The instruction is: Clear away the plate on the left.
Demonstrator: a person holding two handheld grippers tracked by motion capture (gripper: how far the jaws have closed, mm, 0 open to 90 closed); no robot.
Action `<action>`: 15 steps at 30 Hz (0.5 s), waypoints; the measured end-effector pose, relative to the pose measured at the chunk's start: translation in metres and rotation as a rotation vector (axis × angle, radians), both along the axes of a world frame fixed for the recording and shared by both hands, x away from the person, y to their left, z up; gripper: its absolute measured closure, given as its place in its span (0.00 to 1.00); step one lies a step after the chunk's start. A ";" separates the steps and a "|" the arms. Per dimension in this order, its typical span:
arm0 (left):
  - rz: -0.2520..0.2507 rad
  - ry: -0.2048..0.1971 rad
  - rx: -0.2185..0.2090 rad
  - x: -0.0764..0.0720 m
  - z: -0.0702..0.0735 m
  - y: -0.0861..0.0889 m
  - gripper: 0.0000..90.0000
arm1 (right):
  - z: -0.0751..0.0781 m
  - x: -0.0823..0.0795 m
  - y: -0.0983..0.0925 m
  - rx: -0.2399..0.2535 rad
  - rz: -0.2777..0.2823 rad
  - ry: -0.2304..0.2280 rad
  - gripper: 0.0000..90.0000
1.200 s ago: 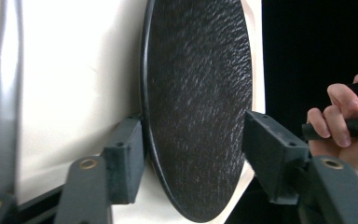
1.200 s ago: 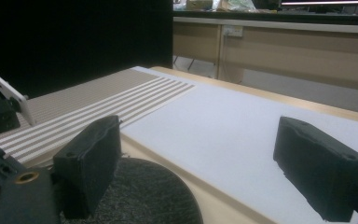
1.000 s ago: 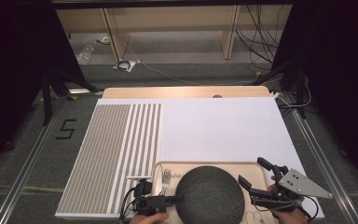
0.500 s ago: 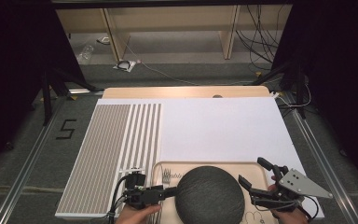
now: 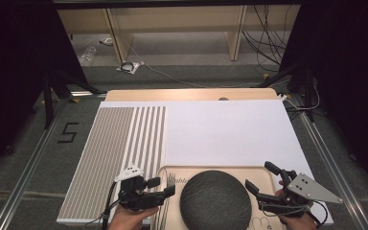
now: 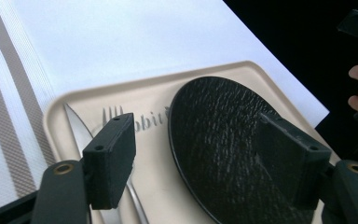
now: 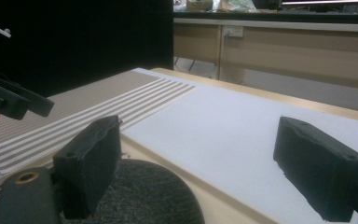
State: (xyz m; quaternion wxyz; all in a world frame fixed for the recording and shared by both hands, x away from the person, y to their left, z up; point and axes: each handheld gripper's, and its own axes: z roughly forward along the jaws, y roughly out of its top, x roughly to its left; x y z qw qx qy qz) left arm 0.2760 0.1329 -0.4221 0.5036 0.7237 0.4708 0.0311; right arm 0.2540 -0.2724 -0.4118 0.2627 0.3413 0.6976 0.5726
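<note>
**Both grippers flanking the dark plate on the tray**

At the bottom centre of the high view, a dark round plate [image 5: 215, 199] is lying on a beige tray [image 5: 266, 176], with a fork [image 5: 171, 180] and a knife [image 6: 77, 122] resting along the tray's left side. The left gripper [image 5: 161, 187] is hovering at lower left, jaws apart and empty, looking over the cutlery and plate. The right gripper [image 5: 263, 179] is waiting at lower right, jaws also spread wide, holding nothing. Judging by this framing, they seem poised to approach the plate from both sides.
</note>
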 end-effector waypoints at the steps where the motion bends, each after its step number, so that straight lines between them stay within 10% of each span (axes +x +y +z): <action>1: 0.001 -0.019 0.001 0.000 0.001 0.001 0.32 | 0.000 0.000 0.000 0.001 0.000 0.001 0.18; 15: 0.000 -0.203 0.003 -0.002 0.008 0.018 0.30 | 0.000 0.000 0.000 0.000 0.002 0.001 0.18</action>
